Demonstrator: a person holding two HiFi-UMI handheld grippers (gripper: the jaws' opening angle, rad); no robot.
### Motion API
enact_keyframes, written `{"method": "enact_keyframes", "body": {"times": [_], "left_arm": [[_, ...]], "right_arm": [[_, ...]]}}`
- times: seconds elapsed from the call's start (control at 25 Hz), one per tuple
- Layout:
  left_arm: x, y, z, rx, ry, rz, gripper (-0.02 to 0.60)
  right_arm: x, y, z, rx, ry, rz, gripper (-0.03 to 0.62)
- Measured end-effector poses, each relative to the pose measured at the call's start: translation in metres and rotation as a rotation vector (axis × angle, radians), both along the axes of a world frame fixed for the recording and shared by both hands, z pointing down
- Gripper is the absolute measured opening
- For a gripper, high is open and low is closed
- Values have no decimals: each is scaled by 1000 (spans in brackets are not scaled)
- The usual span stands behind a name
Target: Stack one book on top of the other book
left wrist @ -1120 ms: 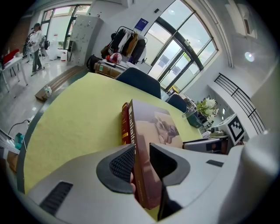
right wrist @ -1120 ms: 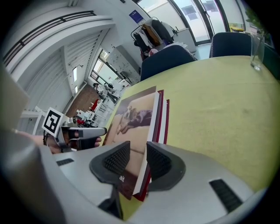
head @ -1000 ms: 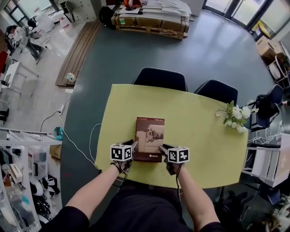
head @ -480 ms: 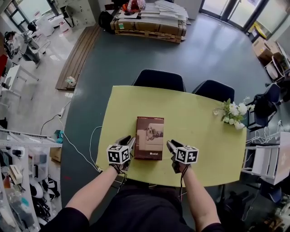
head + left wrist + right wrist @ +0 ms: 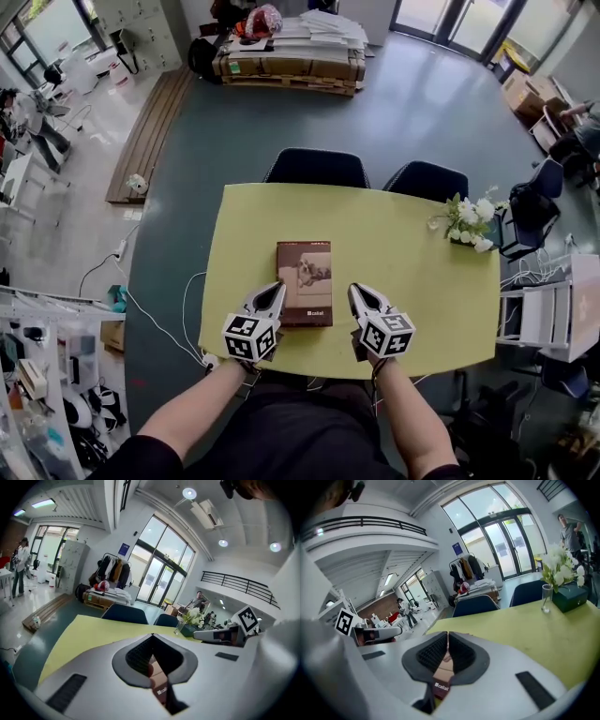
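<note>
A brown book [image 5: 305, 281] with a dog picture on its cover lies flat on the yellow-green table [image 5: 412, 253]; whether a second book lies under it I cannot tell. My left gripper [image 5: 276, 288] hovers beside its near left corner, shut and empty. My right gripper [image 5: 355, 290] hovers to the book's right with its jaws closing, tips nearly together and nothing between them. In the left gripper view the tips [image 5: 152, 635] meet above the book [image 5: 158, 682]. The right gripper view shows the same [image 5: 447, 633], with the book [image 5: 441, 679] below.
A vase of white flowers [image 5: 469, 220] and a dark green box stand at the table's far right corner. Two dark chairs [image 5: 314, 169] [image 5: 427, 180] are tucked in at the far edge. Cables trail on the floor at the left.
Both grippers have risen from the book's two sides and drawn back toward the near edge. Their jaws, open before, have closed. The book has stayed in place.
</note>
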State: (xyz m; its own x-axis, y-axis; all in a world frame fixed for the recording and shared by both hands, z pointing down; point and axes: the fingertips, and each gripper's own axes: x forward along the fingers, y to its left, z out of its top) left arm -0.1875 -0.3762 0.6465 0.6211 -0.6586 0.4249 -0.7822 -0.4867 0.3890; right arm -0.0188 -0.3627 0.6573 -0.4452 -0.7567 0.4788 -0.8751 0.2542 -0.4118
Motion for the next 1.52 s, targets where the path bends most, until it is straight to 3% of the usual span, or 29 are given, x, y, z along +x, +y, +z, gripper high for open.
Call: {"method": "enact_keyframes", "body": {"times": [0.32, 0.56, 0.72, 0.96, 1.2, 1.52], "left_arm": [[29, 27, -63, 163, 8, 75, 9], [59, 54, -114, 251, 49, 99, 9], [82, 82, -141, 283, 78, 108, 9], [122, 143, -163, 339, 57, 84, 9], [155, 219, -175, 363, 49, 63, 9], [171, 303, -197, 443, -6, 23, 9]], "right_arm": [[-9, 30, -80, 187, 76, -17, 15], [8, 60, -138, 302, 130, -9, 15], [27, 90, -160, 332, 112, -10, 15], [63, 152, -180, 384, 98, -36, 15], [103, 223, -184, 374, 84, -30, 15], [124, 304, -199, 384, 84, -38, 15]]}}
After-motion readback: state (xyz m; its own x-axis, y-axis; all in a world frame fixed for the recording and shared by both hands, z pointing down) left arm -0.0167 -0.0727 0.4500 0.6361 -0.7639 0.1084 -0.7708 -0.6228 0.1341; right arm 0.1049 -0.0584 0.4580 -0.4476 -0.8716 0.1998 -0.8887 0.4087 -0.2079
